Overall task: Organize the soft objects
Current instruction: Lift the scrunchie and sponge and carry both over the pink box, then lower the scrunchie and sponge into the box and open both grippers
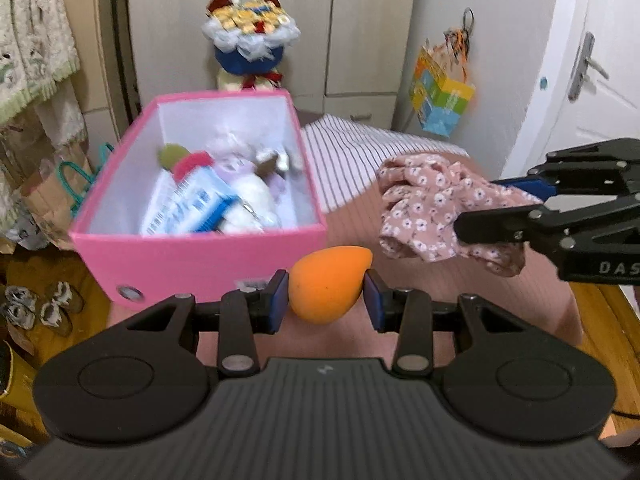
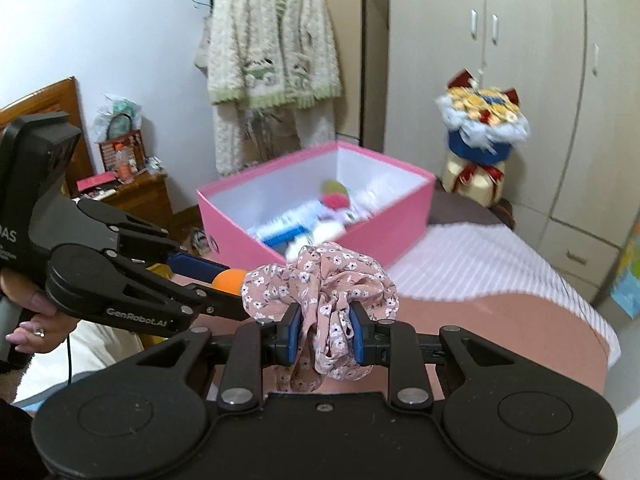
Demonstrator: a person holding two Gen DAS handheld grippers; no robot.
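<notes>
**Trainee:** What is the status of the sort?

**Supervisor:** You are partway through. The pink box [image 1: 200,248] ahead of your left tongs [image 1: 326,300] already holds several soft items: a white plush, a blue-and-white packet and a red-and-green piece. Two more items are in hand and not yet deposited.

**Trainee:** State of the tongs?

**Supervisor:** Your left tongs are clenched on the orange sponge [image 1: 328,286]; both blue pads press its sides. Your right tongs [image 2: 326,338] are clenched tight on the floral scrunchie [image 2: 324,284], with the fabric bunched between the pads and spilling above and below them.

**Trainee:** Where do the items sit relative to the box?

**Supervisor:** Both are short of it. The sponge is just before the near wall of the box, over the pink bed cover [image 1: 360,344]. The scrunchie is to the right of your left tongs and short of the rim.

**Trainee:** Remaining work?

**Supervisor:** In my judgement, carry each item over the rim and release it inside. I can see no other loose soft items on the bed.
</notes>
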